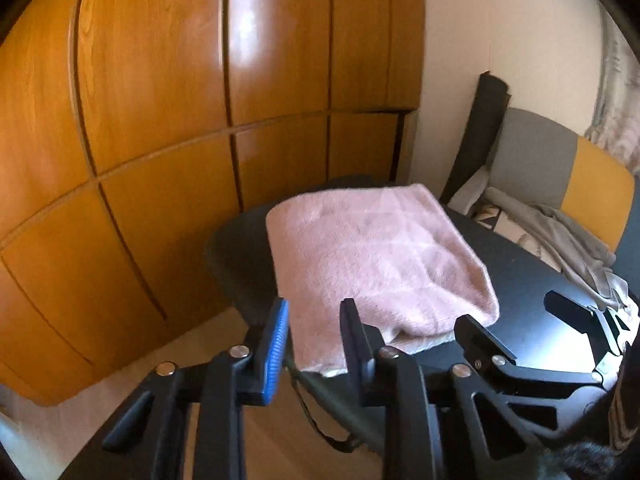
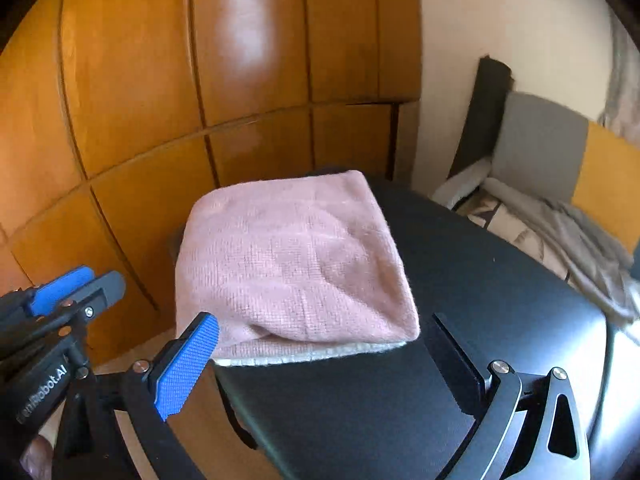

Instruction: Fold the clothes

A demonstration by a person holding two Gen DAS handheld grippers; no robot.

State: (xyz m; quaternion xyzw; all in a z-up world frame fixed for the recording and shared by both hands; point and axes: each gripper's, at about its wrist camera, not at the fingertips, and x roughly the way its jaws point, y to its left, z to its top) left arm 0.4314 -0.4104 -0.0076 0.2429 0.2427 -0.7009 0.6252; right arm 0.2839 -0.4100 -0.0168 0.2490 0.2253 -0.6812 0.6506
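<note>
A pink knitted garment (image 1: 372, 256) lies folded into a thick rectangle on the black table (image 1: 536, 292), near the table's left end. A pale layer peeks out along its near edge (image 2: 320, 356). My left gripper (image 1: 314, 328) hovers open at the garment's near left corner, with nothing between its blue pad (image 1: 276, 332) and black finger. My right gripper (image 2: 324, 320) stands wide open just in front of the garment (image 2: 292, 260), its fingers spanning the near edge without holding it. Each gripper shows in the other's view: the right gripper (image 1: 512, 312) and the left gripper (image 2: 76, 280).
Wooden wardrobe doors (image 1: 160, 120) fill the left and back. A chair with a grey and yellow back (image 1: 560, 176) stands beyond the table on the right, heaped with grey clothes (image 1: 560, 236). A dark board (image 1: 480, 132) leans on the wall.
</note>
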